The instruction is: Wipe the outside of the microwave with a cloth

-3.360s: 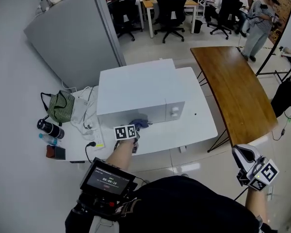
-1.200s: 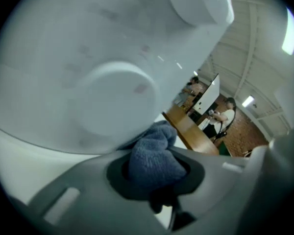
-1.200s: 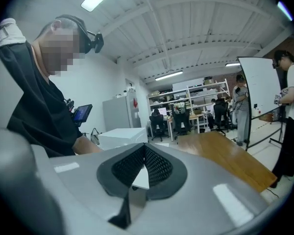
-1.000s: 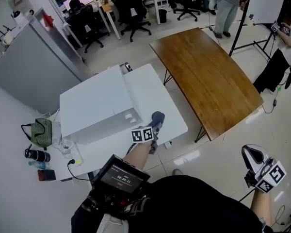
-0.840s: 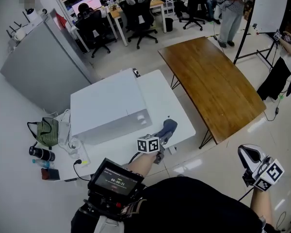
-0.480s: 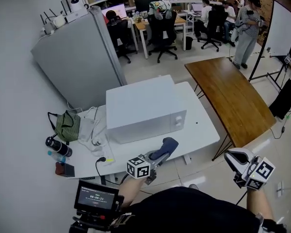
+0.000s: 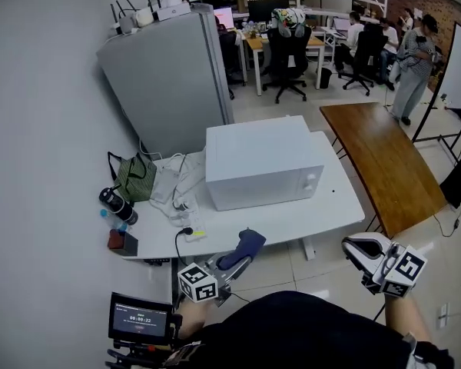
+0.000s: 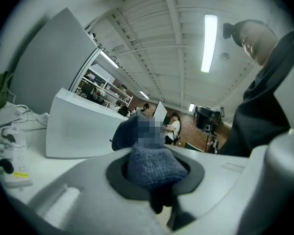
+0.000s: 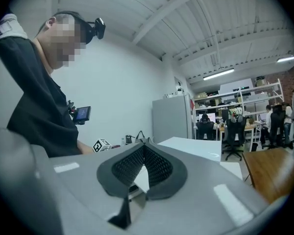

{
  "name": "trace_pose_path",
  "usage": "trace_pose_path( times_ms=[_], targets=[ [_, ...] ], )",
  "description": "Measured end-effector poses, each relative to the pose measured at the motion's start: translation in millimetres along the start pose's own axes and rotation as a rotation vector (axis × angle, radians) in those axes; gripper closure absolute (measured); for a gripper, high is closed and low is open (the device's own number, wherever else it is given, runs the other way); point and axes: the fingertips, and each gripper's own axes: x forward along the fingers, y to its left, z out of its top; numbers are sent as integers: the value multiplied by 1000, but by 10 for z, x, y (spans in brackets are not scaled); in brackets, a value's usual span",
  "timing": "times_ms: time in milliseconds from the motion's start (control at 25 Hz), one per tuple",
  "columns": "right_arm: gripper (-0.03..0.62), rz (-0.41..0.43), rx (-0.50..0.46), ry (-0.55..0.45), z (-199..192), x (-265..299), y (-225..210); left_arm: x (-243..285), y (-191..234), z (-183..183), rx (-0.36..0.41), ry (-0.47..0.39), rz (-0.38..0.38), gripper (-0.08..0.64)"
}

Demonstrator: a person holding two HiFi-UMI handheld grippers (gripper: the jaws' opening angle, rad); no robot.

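The white microwave (image 7: 261, 164) stands on the white table (image 7: 292, 214), its door side facing me; in the left gripper view the microwave (image 8: 78, 126) is at the left. My left gripper (image 7: 238, 256) is off the table's front edge, shut on a blue cloth (image 7: 243, 247), which bulges between the jaws as the cloth (image 8: 152, 163). My right gripper (image 7: 359, 250) hangs low at the right, away from the table, its jaws shut and empty (image 9: 143, 153).
A brown wooden table (image 7: 384, 164) stands to the right. A grey fridge (image 7: 173, 75) stands behind. On the white table's left lie a green bag (image 7: 134, 177), cables, a power strip (image 7: 188, 225) and a black bottle (image 7: 117, 204). People sit at desks behind.
My left gripper has pulled back from the microwave's front with the cloth to below the table's edge. The head view has swung and backed away. The right gripper stays low.
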Motion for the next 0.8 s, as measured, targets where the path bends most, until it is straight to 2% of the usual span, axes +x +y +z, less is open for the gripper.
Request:
trace_pose_path(
  times_ms=[200,320,520,640,800],
  targets=[
    [588,51,-56,-4,-128,-717,94,349,-893,-177,24,2,-59,503],
    [588,75,-22,-4,-341,-1288,145,739,-1484,-436,8,16,-100,503],
    [588,89,24,-11,-610,-2137,97,1214,-2259,-683,-38,-9,-110,503],
    [588,103,40,-20,-628,-2397,156,1205,-2627,-605,-14,-3,-89,503],
    [588,146,43,-34,-515,-2413,406,920,-2813,-434,29,-41,-44,503]
  ],
)
